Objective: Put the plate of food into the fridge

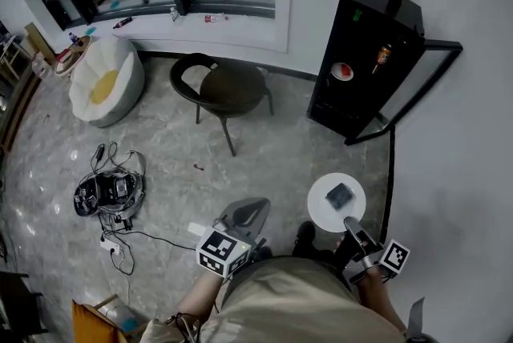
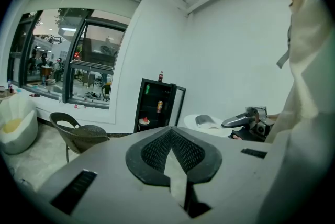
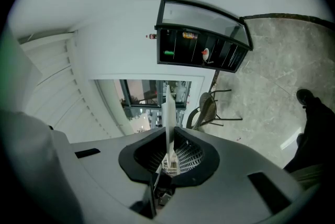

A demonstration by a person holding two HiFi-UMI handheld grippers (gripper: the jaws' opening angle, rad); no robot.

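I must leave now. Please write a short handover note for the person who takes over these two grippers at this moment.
Right gripper: shut on the rim of the white plate, with the food on it.
Left gripper: shut, empty.
Fridge: ahead by the wall, its door open, a few items on the shelves.
Done: plate is in hand.
Left: carry it to the fridge, set it on a shelf, let go.

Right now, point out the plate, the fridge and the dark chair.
plate (image 1: 321,207), head view, bare white part near its left rim.
fridge (image 1: 361,53), head view, dark interior behind the open door.
dark chair (image 1: 232,89), head view, middle of the seat.
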